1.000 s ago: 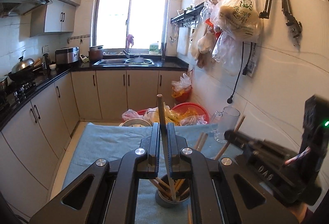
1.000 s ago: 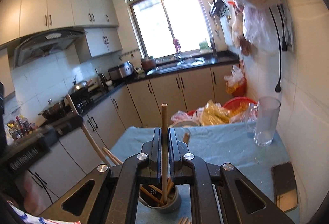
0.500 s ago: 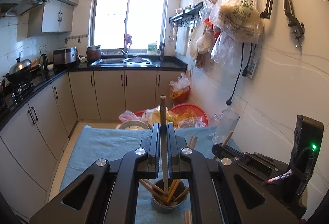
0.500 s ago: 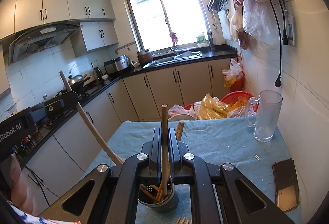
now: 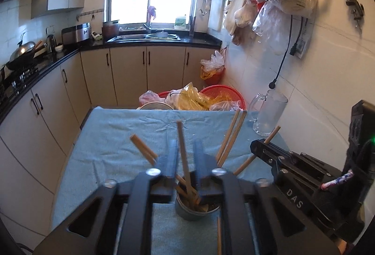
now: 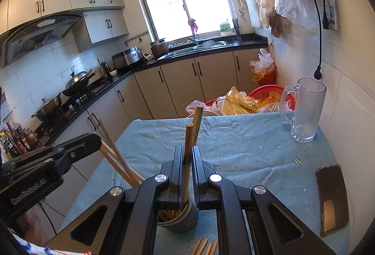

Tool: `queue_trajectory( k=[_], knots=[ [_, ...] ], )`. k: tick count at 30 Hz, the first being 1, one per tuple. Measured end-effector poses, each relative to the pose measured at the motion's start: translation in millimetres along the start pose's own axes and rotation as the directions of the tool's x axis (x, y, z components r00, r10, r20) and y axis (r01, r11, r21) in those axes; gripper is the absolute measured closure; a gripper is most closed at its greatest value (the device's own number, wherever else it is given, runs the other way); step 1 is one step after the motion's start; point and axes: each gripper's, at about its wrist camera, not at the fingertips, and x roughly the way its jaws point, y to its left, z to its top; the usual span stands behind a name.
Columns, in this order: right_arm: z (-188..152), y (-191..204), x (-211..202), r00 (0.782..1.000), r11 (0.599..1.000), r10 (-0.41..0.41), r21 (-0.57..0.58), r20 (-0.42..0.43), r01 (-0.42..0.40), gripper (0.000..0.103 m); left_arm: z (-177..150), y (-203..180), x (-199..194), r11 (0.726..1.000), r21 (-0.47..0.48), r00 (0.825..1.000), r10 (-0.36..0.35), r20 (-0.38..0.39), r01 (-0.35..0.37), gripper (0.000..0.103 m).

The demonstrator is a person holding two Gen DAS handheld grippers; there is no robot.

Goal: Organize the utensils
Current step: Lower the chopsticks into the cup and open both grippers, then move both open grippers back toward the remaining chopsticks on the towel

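A grey holder cup (image 5: 187,212) (image 6: 187,219) stands on the blue cloth with several wooden chopsticks leaning in it. My left gripper (image 5: 187,154) is right above it. Its jaws are opening, and one chopstick (image 5: 181,147) stands loose between them, with its foot in the cup. My right gripper (image 6: 188,159) hangs over the same cup with its jaws opening slightly. Its chopstick (image 6: 188,145) leans on the left pad, clear of the right one. Each gripper shows in the other's view, the right gripper (image 5: 257,147) and the left gripper (image 6: 93,140). Loose chopsticks (image 6: 206,248) lie on the cloth near me.
A glass mug (image 5: 267,116) (image 6: 304,112) stands at the table's far right by the tiled wall. A phone (image 6: 332,198) lies on the cloth (image 6: 246,149) at the right. Beyond the far edge sits a red basket (image 5: 225,91) with plastic bags. Kitchen cabinets run along the left.
Both grippers have sunk toward the cup, taking their chopsticks down into it. The left jaws have parted clearly. The right chopstick now tilts between slightly parted jaws.
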Motion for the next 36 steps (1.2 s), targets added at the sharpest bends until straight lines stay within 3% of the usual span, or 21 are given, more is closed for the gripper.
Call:
queue_trajectory(
  k=[3,7,12,17,25,33,36],
  knots=[
    [0.3,-0.4,-2.3,1.000,1.000,0.003,0.007,0.008,-0.003,0.070,-3.2,6.4,-18.4,1.000,-0.028,0.999,0.002,0.039,-0.001,0.065],
    [2.4,4.1,-11.7,0.999,1.000,-0.005,-0.005,0.032,0.005,0.067,-7.5,11.5,-41.7,0.999,-0.034,0.997,0.012,0.070,-0.009,0.060],
    [0.1,8.7,-31.8,0.998,1.000,-0.012,-0.010,0.068,0.013,0.053,-24.0,21.9,-71.9,0.997,-0.073,0.994,0.024,0.105,-0.016,0.051],
    [-14.0,8.5,-51.2,0.997,1.000,-0.022,-0.005,0.074,0.023,0.050,-47.0,24.7,-88.1,0.996,-0.075,0.993,0.060,0.101,-0.052,0.044],
    [-57.2,0.2,-73.4,0.997,0.998,-0.065,0.027,0.044,0.064,0.045,-89.5,26.6,-94.4,0.988,-0.066,0.990,0.139,0.035,-0.136,0.044],
    [-108.7,-18.4,-74.7,0.994,0.991,-0.094,0.090,-0.053,0.099,0.043,-123.7,26.3,-83.5,0.975,-0.049,0.976,0.215,-0.027,-0.216,0.043],
    [-128.3,-22.5,-71.5,0.990,0.991,-0.105,0.073,-0.098,0.112,0.044,-134.4,25.8,-75.5,0.978,-0.028,0.977,0.206,-0.060,-0.208,0.043]
  ],
)
